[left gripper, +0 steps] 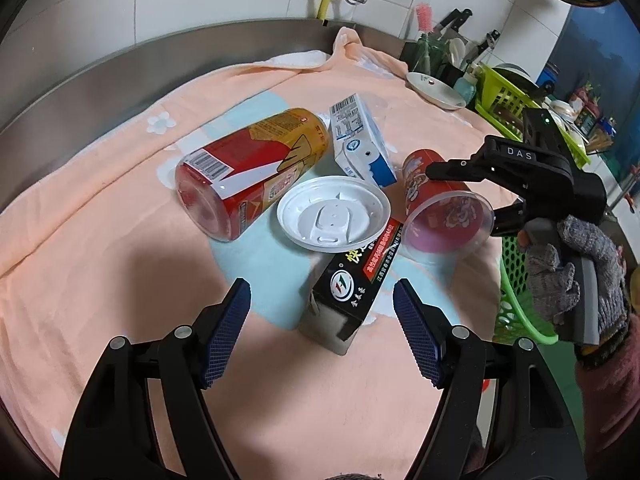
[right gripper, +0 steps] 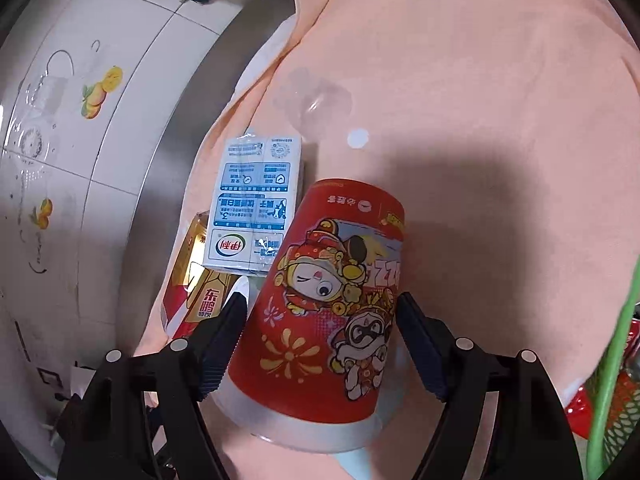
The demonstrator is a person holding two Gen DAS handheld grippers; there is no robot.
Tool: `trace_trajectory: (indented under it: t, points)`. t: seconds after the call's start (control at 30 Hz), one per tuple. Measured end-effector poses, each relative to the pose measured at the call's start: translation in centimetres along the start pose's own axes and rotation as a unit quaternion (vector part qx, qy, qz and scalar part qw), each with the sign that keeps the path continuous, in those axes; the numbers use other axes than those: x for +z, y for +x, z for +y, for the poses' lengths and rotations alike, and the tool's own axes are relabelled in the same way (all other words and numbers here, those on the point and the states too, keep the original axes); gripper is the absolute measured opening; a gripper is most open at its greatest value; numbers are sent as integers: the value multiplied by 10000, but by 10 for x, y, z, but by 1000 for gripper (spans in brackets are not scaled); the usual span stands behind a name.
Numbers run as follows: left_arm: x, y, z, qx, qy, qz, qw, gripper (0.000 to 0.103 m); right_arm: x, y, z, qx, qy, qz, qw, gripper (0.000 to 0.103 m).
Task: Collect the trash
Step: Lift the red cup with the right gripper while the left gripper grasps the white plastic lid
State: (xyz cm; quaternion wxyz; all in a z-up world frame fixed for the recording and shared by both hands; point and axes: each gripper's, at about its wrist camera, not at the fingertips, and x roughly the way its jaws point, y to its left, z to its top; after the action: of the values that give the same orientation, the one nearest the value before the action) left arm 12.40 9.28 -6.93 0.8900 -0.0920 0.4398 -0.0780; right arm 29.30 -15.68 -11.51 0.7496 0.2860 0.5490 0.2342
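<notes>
Trash lies on a peach cloth [left gripper: 100, 220]. A red and gold can [left gripper: 248, 172] lies on its side next to a white and blue milk carton [left gripper: 360, 140]. A white plastic lid [left gripper: 334, 212] rests partly on a black box [left gripper: 352, 284]. A red cartoon cup [left gripper: 444, 204] lies on its side. My left gripper [left gripper: 322, 312] is open and empty, just short of the black box. My right gripper [right gripper: 320, 320] is open with its jaws either side of the red cup [right gripper: 332, 312], not closed on it. The carton [right gripper: 256, 204] and can [right gripper: 196, 280] lie behind it.
A green mesh basket [left gripper: 516, 292] sits at the cloth's right edge; its rim also shows in the right wrist view [right gripper: 612, 364]. A white dish [left gripper: 436, 90], a green rack [left gripper: 508, 96] and knives stand at the back right. A steel rim and tiled wall [left gripper: 200, 4] run behind.
</notes>
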Motion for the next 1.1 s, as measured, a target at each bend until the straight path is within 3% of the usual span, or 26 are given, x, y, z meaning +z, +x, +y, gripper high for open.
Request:
trace_trajectory:
  t: [0.2,0.43,0.57,0.63,1.1]
  points:
    - [5,17,-4,-81,-88,144,9998,73,-2,1,-3,146,-39,24,9999,72]
    - [13,30,-11,75,-101,121,9998,73,-7,-13,-8,270,-122,-68,9995,70]
    - [13,36,-27,304,364,29,9989,69,-11,-23,-15,340,-115,-97,9993,70]
    - [14,42,-33,260,490,88,9984,61,-13,-28,-19,375,-111,-125,9992,70]
    - [23,63,-63,357,1611,251,9860,46,-25,-75,-39,516,-79,-397,9978,70]
